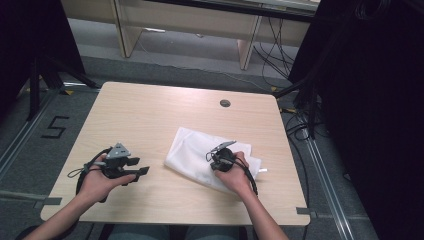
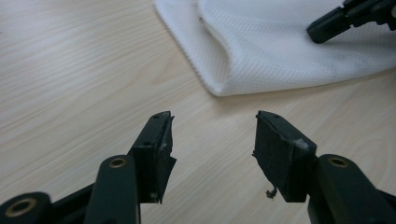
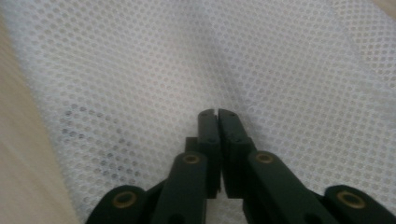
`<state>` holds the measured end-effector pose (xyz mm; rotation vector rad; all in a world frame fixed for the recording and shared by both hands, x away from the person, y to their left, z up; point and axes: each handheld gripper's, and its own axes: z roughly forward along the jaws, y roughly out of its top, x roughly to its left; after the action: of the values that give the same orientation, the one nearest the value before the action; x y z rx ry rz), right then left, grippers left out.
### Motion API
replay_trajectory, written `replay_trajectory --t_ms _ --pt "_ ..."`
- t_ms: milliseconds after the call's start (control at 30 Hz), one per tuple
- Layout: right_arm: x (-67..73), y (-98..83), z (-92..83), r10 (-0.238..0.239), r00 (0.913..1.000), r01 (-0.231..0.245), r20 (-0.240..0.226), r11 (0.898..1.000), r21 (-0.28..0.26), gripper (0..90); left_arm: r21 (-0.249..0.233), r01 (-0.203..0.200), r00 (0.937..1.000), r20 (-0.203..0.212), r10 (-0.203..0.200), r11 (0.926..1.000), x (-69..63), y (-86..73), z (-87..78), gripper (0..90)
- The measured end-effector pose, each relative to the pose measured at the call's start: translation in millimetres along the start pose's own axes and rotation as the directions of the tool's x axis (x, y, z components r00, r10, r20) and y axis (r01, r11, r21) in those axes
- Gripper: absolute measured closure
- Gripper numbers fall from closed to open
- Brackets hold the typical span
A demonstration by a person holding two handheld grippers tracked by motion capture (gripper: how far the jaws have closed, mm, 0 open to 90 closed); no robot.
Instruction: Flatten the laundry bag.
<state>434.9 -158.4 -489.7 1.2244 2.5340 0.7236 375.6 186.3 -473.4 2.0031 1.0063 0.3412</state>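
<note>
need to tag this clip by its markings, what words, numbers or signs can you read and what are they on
"5": marked in black on the grey floor, left of the wooden table.
No readable text on the white mesh cloth, on the left gripper or on the right gripper.
The small white tab at the cloth's right edge is too small to tell whether it bears print.

Worktop (image 1: 150,115): pale wood grain, rounded corners, small round grommet (image 1: 225,103) near far edge. Floor: grey carpet, black numeral marking (image 1: 55,127) at left. Beyond: wooden furniture legs (image 1: 248,47), black cables (image 1: 272,50), dark curtain (image 1: 370,100) at right.
</note>
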Motion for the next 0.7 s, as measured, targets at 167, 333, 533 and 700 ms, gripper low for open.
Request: replay_trajectory --t_ms 167,333,533,700 --pt "-8.3 4.8 -21.4 0.018 0.9988 -0.017 0.045 0.999 -0.028 88.1 0.015 -0.048 0.9986 0.023 0.048 0.9987 -8.6 11.6 13.6 48.0" --pt "-27.4 -5.2 -56.9 0.105 0.9856 -0.104 0.132 0.994 -0.017 90.0 0.008 -0.053 0.9962 0.069 0.052 0.9986 -6.7 22.8 35.0 58.8" --pt "-34.3 -29.5 -59.1 0.147 0.9797 -0.158 0.137 0.985 0.075 89.9 0.006 -0.047 0.9969 0.063 0.047 0.9989 -11.8 33.6 51.3 56.2" --pt "-27.1 -29.5 -36.9 0.130 0.9837 -0.149 0.125 0.976 0.156 89.5 0.023 -0.073 0.9961 0.051 0.072 0.9971 -18.2 33.9 73.3 48.7"
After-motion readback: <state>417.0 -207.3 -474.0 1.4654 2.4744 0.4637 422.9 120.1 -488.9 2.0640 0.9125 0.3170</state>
